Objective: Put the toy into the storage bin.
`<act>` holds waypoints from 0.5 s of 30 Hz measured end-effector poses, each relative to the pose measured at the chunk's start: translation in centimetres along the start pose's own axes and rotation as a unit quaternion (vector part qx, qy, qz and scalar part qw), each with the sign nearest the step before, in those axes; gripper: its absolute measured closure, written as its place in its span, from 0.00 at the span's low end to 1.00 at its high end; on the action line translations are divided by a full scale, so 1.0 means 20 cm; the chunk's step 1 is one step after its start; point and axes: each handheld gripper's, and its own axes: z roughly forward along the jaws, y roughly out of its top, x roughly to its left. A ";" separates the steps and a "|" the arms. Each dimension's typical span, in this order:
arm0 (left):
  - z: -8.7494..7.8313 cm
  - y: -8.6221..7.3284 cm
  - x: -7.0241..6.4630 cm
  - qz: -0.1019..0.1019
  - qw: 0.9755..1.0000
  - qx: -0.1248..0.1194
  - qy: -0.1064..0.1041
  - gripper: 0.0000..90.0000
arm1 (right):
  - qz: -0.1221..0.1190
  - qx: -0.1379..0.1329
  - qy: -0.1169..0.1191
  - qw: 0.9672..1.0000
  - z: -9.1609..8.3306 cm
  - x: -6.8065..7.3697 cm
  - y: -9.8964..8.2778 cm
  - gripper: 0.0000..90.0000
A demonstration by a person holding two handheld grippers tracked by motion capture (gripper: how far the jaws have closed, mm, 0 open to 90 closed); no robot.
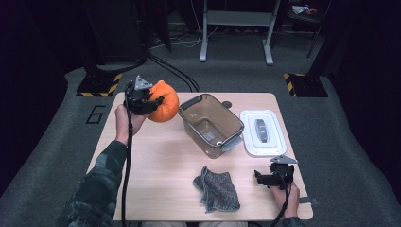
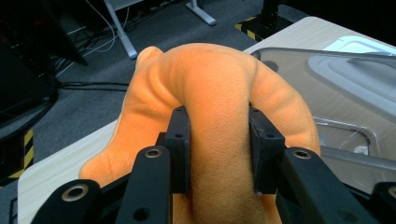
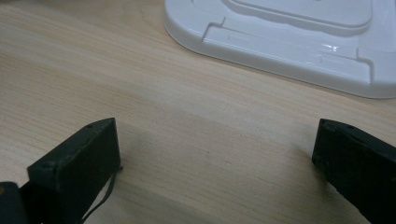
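- Your left gripper (image 1: 150,101) is clamped on an orange soft toy (image 1: 164,108), holding it above the far-left corner of the table (image 1: 156,161).
- From the left gripper view, both black jaws pinch a thick fold of the orange soft toy (image 2: 210,102), and the plush bulges out past the pads on either side.
- That toy is bright orange all over, rounded and fuzzy, with soft creases and a small nub sticking up at its top; no label shows on it.
- Just right of the toy sits a clear smoky plastic box (image 1: 211,124), open at the top, with a grey latch at each end.
- Right of the box lies its white lid (image 1: 263,133), flat on the table, with a grey handle in the middle.
- Your right gripper (image 1: 265,178) rests at the near-right of the table with its jaws spread wide and bare wood between them; the white lid (image 3: 289,42) lies just beyond it.
- A grey cloth (image 1: 217,189) lies crumpled at the near edge, left of that gripper.
- On the floor left of the table, a large "6" (image 1: 96,114) is marked on the carpet.
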 end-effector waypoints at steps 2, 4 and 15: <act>0.02 0.02 -0.02 -0.001 1.000 0.002 -0.005 0.73 | 0.000 0.000 0.000 1.000 0.00 0.00 0.00 0.00; 0.03 0.04 -0.03 -0.001 1.000 0.000 -0.006 0.73 | 0.000 0.000 0.000 1.000 0.00 0.00 0.00 0.00; 0.13 0.15 -0.13 0.006 1.000 -0.012 -0.022 0.73 | 0.001 0.001 0.000 1.000 0.00 0.00 0.00 0.00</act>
